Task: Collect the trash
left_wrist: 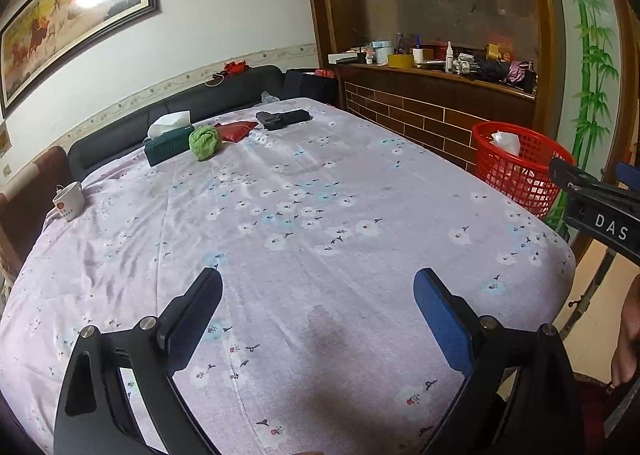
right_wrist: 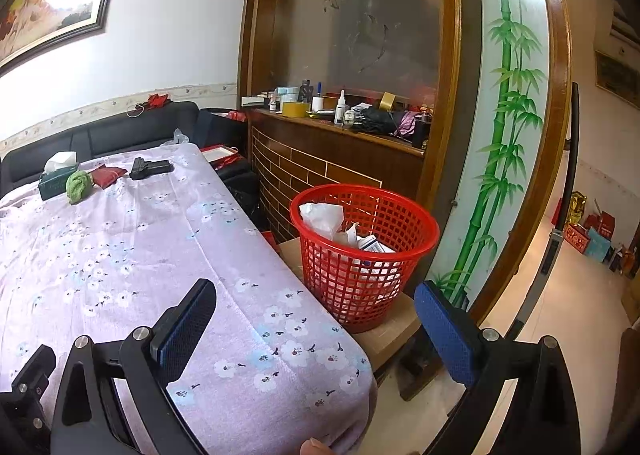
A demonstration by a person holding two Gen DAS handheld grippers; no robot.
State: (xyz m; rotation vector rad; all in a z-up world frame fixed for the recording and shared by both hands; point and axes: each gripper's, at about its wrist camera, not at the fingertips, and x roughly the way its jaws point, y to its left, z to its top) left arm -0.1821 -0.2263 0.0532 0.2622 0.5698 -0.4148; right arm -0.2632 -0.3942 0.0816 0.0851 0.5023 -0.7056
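Observation:
A red mesh basket (right_wrist: 366,251) stands on a cardboard box beside the table's right edge, with crumpled white paper (right_wrist: 322,217) and small cartons inside. It also shows in the left wrist view (left_wrist: 520,165). My left gripper (left_wrist: 318,307) is open and empty above the near part of the flowered tablecloth (left_wrist: 280,215). My right gripper (right_wrist: 316,319) is open and empty over the table's near right corner, short of the basket. The right gripper's body shows at the right edge of the left wrist view (left_wrist: 600,207).
At the table's far end lie a green tissue box (left_wrist: 168,143), a green cloth ball (left_wrist: 205,143), a red pouch (left_wrist: 236,130) and a black toy pistol (left_wrist: 282,119). A white mug (left_wrist: 69,199) stands at the left edge. A cluttered wooden shelf (right_wrist: 340,115) is behind the basket.

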